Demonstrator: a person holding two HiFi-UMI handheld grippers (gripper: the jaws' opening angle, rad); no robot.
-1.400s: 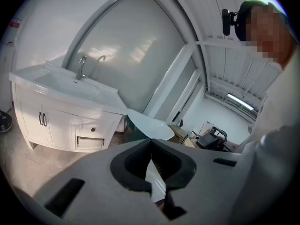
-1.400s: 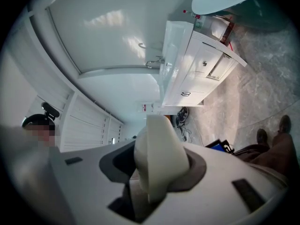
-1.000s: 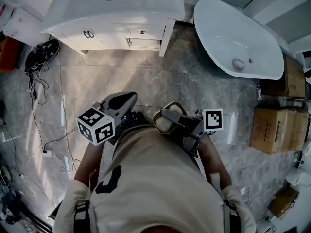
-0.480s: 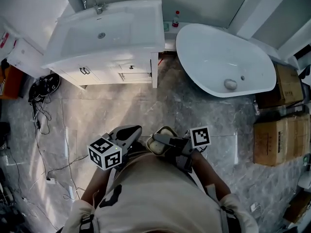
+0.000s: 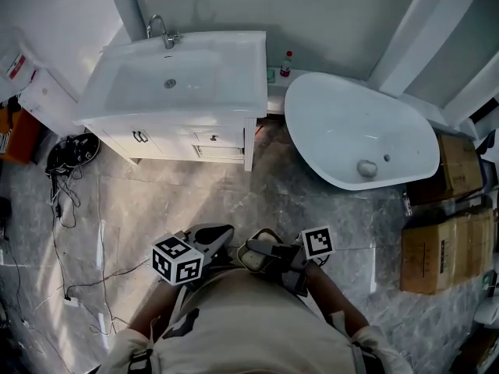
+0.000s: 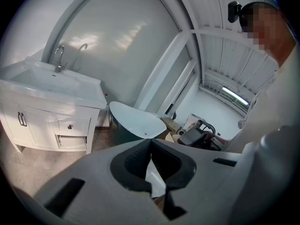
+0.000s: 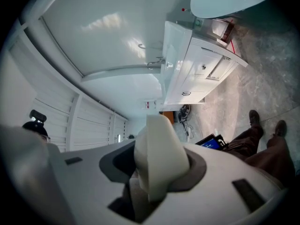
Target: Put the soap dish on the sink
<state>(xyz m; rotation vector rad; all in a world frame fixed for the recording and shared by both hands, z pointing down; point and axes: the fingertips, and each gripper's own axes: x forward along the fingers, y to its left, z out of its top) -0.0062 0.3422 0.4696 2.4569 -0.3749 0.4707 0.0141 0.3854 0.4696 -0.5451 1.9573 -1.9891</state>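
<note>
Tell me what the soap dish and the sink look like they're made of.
The soap dish looks matte cream and smoothly moulded, likely plastic, possibly ceramic. The sink is smooth bright white with a soft sheen, probably glazed ceramic.

A white bathtub (image 5: 351,127) is set on the grey marbled floor (image 5: 273,197), just to the right of a white cabinet (image 5: 183,139) fitted with drawers and dark handles. A small bottle with a red cap (image 5: 286,62) is stood between them, against the pale wall (image 5: 335,14). Cardboard boxes (image 5: 437,248) are placed on the floor to the right of the tub. A black bundle of cables (image 5: 69,153) is left to the left of the cabinet, and thin white cables (image 5: 100,178) are trailed across the floor nearer the camera. A white box (image 5: 48,100) is seen near the left edge.
</note>
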